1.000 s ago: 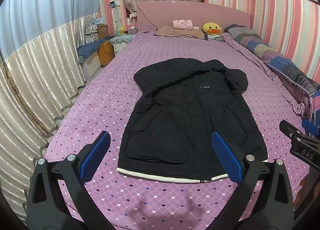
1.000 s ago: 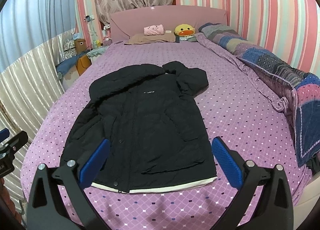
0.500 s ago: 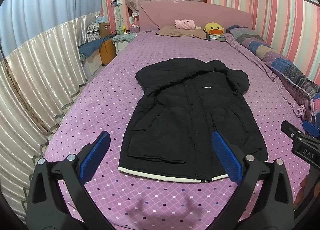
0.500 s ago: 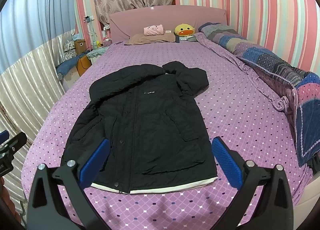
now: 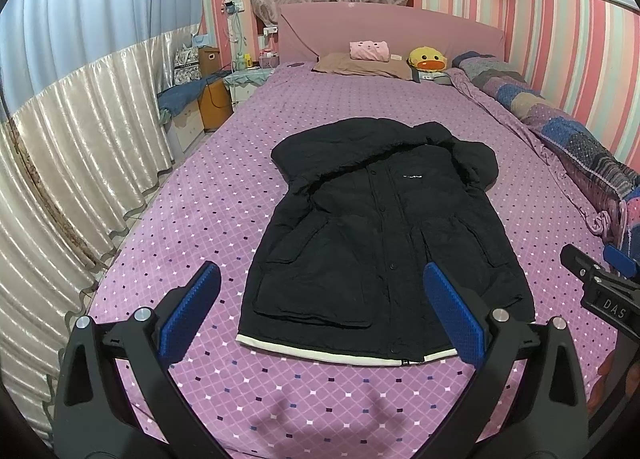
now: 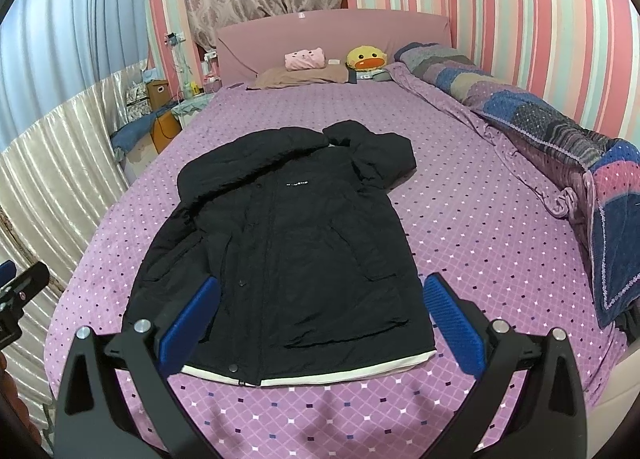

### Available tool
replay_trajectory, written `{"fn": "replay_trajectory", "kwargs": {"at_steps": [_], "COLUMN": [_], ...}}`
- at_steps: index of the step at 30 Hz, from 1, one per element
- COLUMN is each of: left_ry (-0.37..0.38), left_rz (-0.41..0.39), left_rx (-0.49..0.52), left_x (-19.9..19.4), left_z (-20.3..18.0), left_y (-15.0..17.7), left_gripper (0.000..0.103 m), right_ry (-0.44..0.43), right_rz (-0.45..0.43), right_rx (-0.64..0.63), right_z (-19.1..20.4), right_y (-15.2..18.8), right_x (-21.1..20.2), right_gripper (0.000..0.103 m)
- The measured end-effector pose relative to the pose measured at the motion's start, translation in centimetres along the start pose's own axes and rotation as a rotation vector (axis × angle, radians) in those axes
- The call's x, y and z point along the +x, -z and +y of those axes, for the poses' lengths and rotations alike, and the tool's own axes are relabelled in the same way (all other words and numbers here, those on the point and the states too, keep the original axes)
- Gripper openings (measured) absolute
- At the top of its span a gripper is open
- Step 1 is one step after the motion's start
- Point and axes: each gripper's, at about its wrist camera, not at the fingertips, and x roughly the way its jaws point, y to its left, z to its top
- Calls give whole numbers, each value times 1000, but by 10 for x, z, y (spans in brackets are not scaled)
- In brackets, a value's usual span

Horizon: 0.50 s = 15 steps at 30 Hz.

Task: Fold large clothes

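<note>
The bed (image 5: 224,195), under a purple diamond-print sheet, fills both views, and the black hooded coat (image 5: 380,243) lies face up in the middle of the frame, buttoned, its hood toward the pink headboard (image 5: 392,31) and its white-trimmed hem (image 5: 344,355) nearest the cameras. The sleeves appear tucked in already, though that is hard to confirm. Both tools hang above the foot of the bed, clear of the cloth: the left tool (image 5: 320,311) and the right tool (image 6: 320,315) each have their blue pads spread wide with nothing between them.

The step in hand looks like the approach to the hem. It would go best with one tool at each hem corner, pinching trim and padding together, then lifting evenly toward the hood so the thick fabric does not skew.

Along the right of the frame a patchwork quilt (image 6: 560,131) lies bunched, well apart from the coat. Near the headboard, at upper centre, sit a brown pillow (image 5: 360,65), a pink folded cloth (image 5: 370,49) and a yellow duck plush (image 5: 427,58), all far from the fold.
</note>
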Motion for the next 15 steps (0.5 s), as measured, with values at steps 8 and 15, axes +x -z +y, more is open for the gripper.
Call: {"fn": "replay_trajectory", "kwargs": {"at_steps": [8, 15], "left_ry": [-4, -7], "left_rz": [-1, 7], "left_rx": [6, 11], "left_x": [0, 4], "left_z": [-2, -1], "left_y": [0, 0], "left_gripper": [100, 100], "right_ry": [4, 2], "right_rz": [-2, -3], "right_rx": [1, -2], "right_z": [-2, -2], "right_y": [2, 3], "right_x": [0, 3], "right_gripper": [101, 101]}}
